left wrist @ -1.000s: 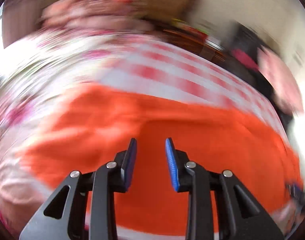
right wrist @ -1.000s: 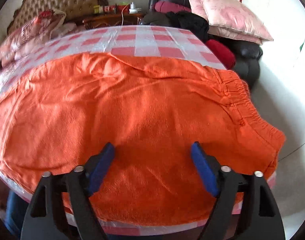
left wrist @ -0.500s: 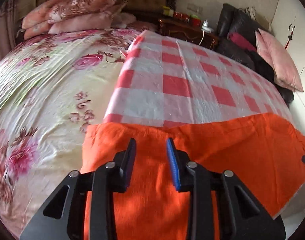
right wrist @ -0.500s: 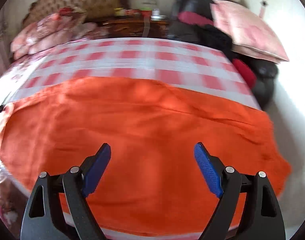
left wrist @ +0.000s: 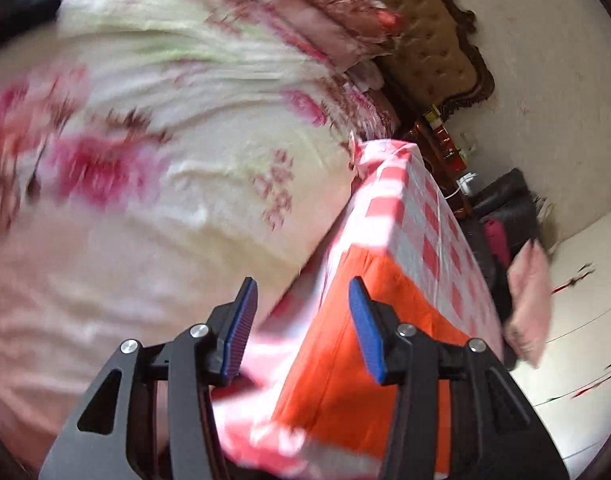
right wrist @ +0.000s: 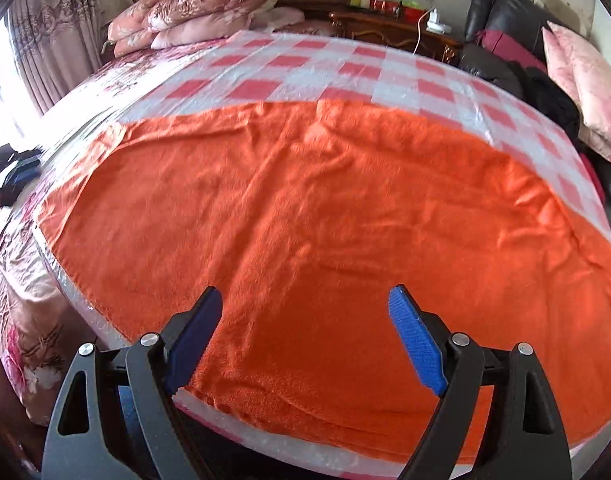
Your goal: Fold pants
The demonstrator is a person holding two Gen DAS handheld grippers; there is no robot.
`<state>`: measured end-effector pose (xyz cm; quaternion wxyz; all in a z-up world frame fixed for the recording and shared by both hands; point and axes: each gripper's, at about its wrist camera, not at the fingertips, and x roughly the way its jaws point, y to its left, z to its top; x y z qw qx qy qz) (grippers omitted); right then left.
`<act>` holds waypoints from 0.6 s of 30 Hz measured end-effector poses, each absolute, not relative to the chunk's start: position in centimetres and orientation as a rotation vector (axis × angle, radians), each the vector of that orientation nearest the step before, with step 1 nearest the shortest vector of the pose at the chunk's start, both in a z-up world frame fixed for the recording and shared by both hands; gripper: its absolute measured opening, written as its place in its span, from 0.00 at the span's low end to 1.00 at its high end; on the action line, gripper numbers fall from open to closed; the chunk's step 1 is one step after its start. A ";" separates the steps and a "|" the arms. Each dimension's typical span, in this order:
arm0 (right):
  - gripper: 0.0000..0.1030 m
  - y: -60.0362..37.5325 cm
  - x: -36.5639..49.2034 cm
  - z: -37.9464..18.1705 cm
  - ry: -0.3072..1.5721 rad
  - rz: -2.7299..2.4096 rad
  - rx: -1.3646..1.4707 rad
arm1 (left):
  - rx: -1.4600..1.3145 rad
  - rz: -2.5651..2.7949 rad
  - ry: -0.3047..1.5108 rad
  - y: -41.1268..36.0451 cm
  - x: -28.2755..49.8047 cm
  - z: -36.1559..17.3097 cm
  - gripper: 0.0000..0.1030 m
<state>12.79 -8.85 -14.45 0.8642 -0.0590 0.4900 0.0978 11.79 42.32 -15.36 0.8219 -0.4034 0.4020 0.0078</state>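
The orange pants (right wrist: 325,216) lie spread flat on a table with a red-and-white checked cloth (right wrist: 305,64). My right gripper (right wrist: 305,312) is open and empty, hovering over the pants near the table's front edge. In the left wrist view the pants' end (left wrist: 345,352) hangs over the table's left edge. My left gripper (left wrist: 303,308) is open and empty, tilted, at that edge beside the hanging cloth. The left wrist view is blurred.
A bed with a floral cover (left wrist: 165,160) stands right next to the table's left side, with folded quilts (right wrist: 193,8) at its head. A wooden nightstand (right wrist: 393,28) is behind the table. A dark sofa with pink cushions (right wrist: 585,80) is at the right.
My left gripper has swung left and tilted, from above the pants to the table's left edge, and its jaws have opened wider. My right gripper stays open over the pants, its view shifted left.
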 end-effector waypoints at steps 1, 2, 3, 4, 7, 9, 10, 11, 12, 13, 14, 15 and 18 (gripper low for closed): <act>0.80 -8.9 12.9 -14.8 1.038 0.204 -0.122 | -0.903 -0.017 0.871 42.4 10.4 -16.2 0.46; 0.82 -8.9 13.0 -15.3 1.060 0.203 -0.117 | -0.953 -0.053 0.875 42.4 9.3 -17.0 0.46; 0.82 -8.9 13.0 -15.5 1.053 0.204 -0.124 | -1.013 -0.092 0.874 42.3 8.5 -17.7 0.47; 0.83 -8.6 12.9 -15.6 1.053 0.203 -0.144 | -1.086 -0.134 0.878 42.3 7.7 -18.7 0.50; 0.85 -8.5 13.0 -15.7 1.057 0.202 -0.139 | -1.210 -0.169 0.903 42.0 6.4 -21.1 0.52; 0.85 -8.5 13.0 -15.7 1.060 0.201 -0.139 | -1.269 -0.207 0.880 41.9 6.0 -22.2 0.52; 0.85 -8.5 13.0 -15.7 1.059 0.202 -0.140 | -1.304 -0.245 0.865 41.6 6.0 -22.4 0.52; 0.85 -8.5 13.0 -15.7 1.058 0.200 -0.141 | -1.313 -0.260 0.861 41.4 6.3 -22.5 0.52; 0.85 -8.4 13.0 -15.7 1.060 0.197 -0.140 | -1.315 -0.271 0.865 41.1 6.6 -22.6 0.52; 0.85 -8.4 12.9 -15.7 1.063 0.193 -0.137 | -1.314 -0.276 0.872 40.8 7.1 -22.7 0.51; 0.85 -8.4 13.0 -15.7 1.067 0.191 -0.137 | -1.313 -0.278 0.868 40.7 7.5 -22.8 0.50; 0.85 -8.4 13.0 -15.7 1.069 0.189 -0.137 | -1.311 -0.284 0.859 40.6 7.7 -22.8 0.41; 0.85 -8.4 13.1 -15.6 1.085 0.178 -0.132 | -1.259 -0.267 0.857 40.5 8.3 -22.1 0.19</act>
